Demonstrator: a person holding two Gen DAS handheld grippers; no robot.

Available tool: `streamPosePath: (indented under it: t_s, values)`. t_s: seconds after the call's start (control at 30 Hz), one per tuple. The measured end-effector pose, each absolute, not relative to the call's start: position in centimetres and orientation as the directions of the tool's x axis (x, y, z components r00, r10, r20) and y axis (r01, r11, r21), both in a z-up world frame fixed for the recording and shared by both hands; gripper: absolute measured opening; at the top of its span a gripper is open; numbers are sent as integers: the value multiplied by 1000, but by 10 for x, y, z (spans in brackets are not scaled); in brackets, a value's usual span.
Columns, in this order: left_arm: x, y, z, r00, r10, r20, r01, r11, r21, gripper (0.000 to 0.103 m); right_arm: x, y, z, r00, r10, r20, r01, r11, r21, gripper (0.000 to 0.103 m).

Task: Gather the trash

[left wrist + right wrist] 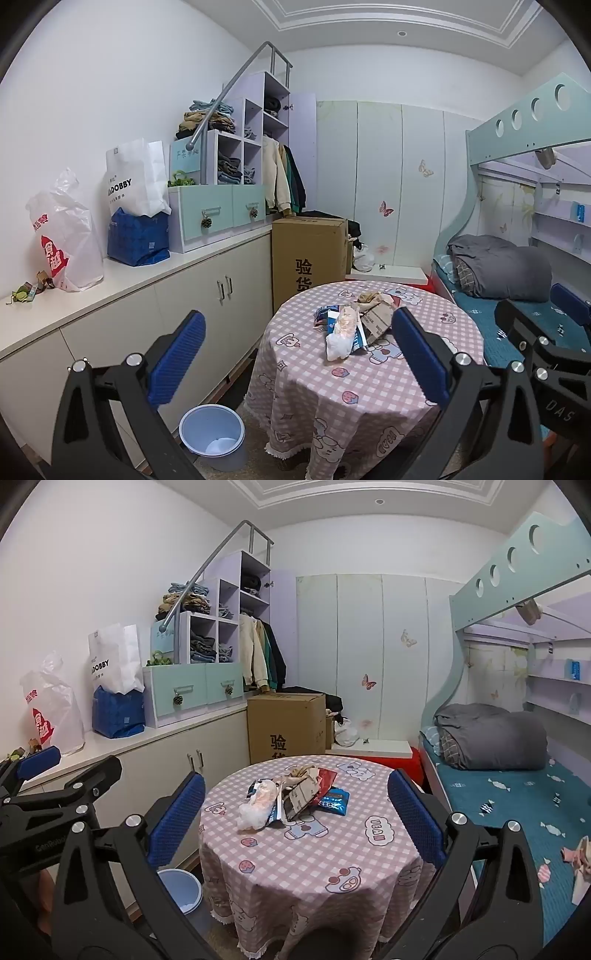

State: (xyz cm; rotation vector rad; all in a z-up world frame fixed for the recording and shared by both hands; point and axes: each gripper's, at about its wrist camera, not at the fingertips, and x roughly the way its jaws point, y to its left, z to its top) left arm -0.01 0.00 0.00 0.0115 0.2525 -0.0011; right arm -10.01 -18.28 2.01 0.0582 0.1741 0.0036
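Left wrist view first, reading from the left: my left gripper (297, 363) has its jaws spread wide with nothing between the pads. Low between them, on the floor beside the table skirt, stands the pale blue bin (212, 430); it looks nearly bare, with only something whitish lying at the bottom. Moving right, the round table (417, 373) in its pink checked cloth carries the trash pile (354, 321) near its middle, ahead of and slightly above my jaws, well apart from them. The nearest piece is a white crumpled bag (341, 332) whose long axis runs roughly away from me, toward the far wrappers. At the far right edge my other gripper shows.

In the right wrist view, left to right again: the bin (181, 890) sits down at the left, half hidden by my own finger. My right gripper (295, 819) is also fully spread and holds nothing. The pile (295, 797) lies straight ahead between the two pads, with a brown cardboard scrap (301, 797) in the middle and a blue wrapper (334, 799) on its right side.

I judge the two hands about equally near the pile, the left nearer the bin; either must go forward and down to take a piece
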Motion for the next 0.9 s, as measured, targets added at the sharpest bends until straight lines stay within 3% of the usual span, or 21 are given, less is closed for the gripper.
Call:
streamPosePath:
  t_s: [0.9]
  values:
    - [0, 0, 0, 968, 0, -250, 2, 1000, 7, 99, -97, -180, 19, 984, 11, -180, -1, 998, 57, 97]
